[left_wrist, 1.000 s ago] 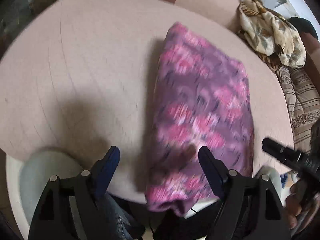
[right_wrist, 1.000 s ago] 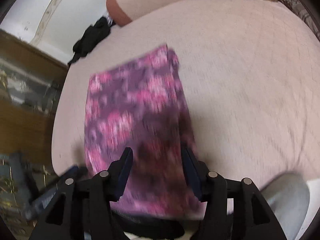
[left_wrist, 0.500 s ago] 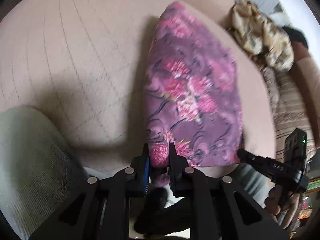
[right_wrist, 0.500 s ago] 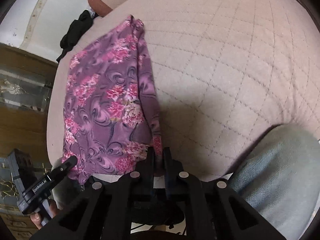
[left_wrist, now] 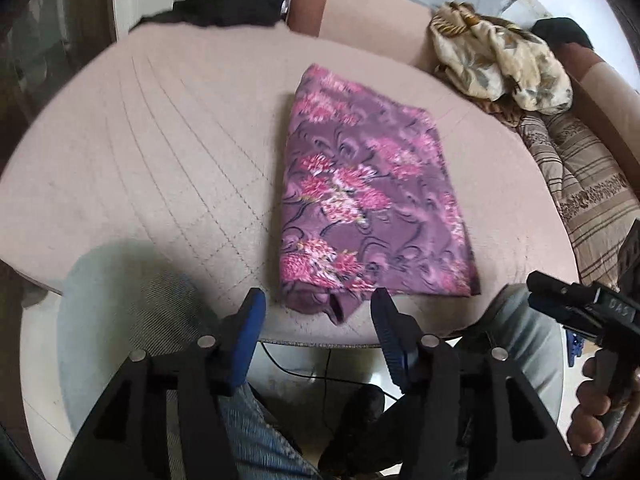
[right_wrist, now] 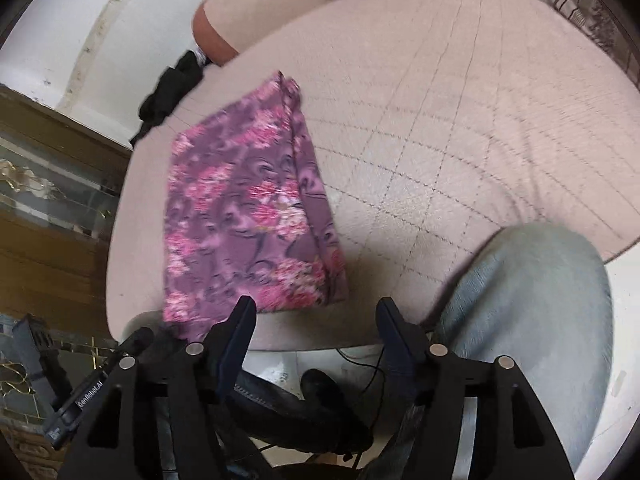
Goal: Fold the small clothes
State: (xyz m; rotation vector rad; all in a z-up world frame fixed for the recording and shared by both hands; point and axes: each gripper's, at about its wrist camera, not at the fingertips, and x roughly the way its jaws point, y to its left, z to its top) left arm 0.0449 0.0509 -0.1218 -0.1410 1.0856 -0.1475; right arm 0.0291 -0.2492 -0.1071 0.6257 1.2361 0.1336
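The folded cloth (left_wrist: 368, 204) is laid flat on the cushion (left_wrist: 160, 168), just ahead of both spread, empty jaws; the left gripper (left_wrist: 318, 334) and right gripper (right_wrist: 316, 334) are held apart from it.

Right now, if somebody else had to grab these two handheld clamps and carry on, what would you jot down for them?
Left gripper: jaws open, empty, hovering at the near edge of the purple floral garment.
Right gripper: jaws open, empty, at the same near edge.
The garment lies folded into a narrow rectangle on the beige quilted cushion; one near corner hangs slightly over the cushion's edge.
A beige patterned cloth sits bunched on the sofa behind.
Left to do: probably another fold across the purple garment, then perhaps the patterned cloth.
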